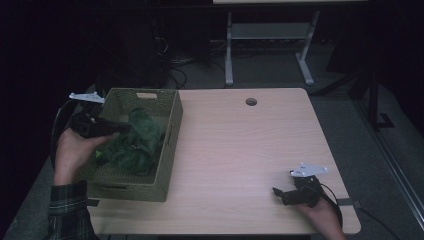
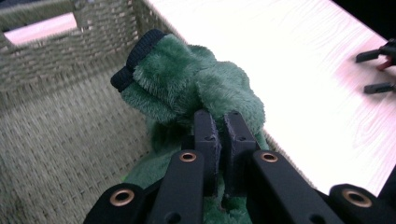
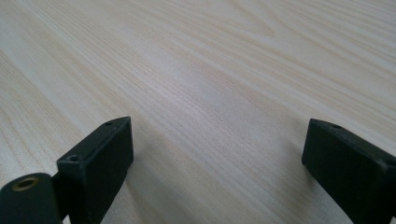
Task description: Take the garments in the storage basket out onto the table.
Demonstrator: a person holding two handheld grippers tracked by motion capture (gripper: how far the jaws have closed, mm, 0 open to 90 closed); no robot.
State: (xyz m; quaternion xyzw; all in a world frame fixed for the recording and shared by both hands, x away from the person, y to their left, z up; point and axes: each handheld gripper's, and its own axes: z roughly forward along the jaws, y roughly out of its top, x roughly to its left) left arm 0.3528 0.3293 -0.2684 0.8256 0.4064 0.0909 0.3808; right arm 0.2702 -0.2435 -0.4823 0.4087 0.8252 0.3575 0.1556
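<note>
High view: L gripper was over the woven basket at the desk's left end, clenched on a green plush cloth whose bulk lay inside the basket, toward its right wall. Grip detail was dark and unclear from above. L gripper view settled it: jaws nearly together, pinching a fold of the cloth, w/ a dark ribbed cuff at the cloth's upper end; the held part sat above the basket floor, beside the right wall. That view also showed the handle slot in the far wall, and the R gripper's jaw tips far off at the right edge. R gripper was near the desk's front right corner, close to the front edge, well apart from the basket. R gripper view: jaws released, spread wide, bare wood grain between them, nothing held. Open room: broad bare desk between the basket's right wall and the R gripper; a round cable hole near the back edge. Basket's left wall sat about at the desk's left edge, so little margin there.
</note>
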